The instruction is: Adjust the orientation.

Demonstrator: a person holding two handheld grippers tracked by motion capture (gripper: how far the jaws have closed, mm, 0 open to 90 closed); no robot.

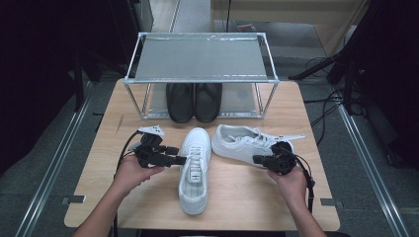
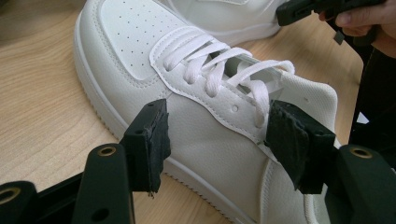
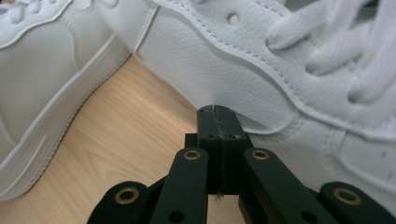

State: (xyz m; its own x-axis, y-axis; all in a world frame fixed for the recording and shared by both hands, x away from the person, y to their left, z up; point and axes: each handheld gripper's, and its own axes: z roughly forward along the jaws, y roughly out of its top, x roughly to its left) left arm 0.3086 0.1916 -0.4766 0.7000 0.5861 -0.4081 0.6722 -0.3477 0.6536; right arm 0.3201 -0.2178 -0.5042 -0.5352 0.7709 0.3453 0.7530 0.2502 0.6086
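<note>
White grained leather-look sneaker (image 2: 205, 121) with cloth laces lies on the matt wood-grain table (image 1: 247, 197).

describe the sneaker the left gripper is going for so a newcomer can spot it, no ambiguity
Start at the metal shoe rack at the table's far edge, with a black pair underneath. In front of it lie two white sneakers. Take the upright sneaker, its toe toward the rack, beside the open left gripper; the other sneaker lies crosswise.

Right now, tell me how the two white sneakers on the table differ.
The left sneaker stands upright on its sole, toe toward the rack; the right sneaker lies across the table, tipped on its side. The left gripper stands open at the left sneaker; the right gripper is shut against the right sneaker. Both are white and laced.
</note>
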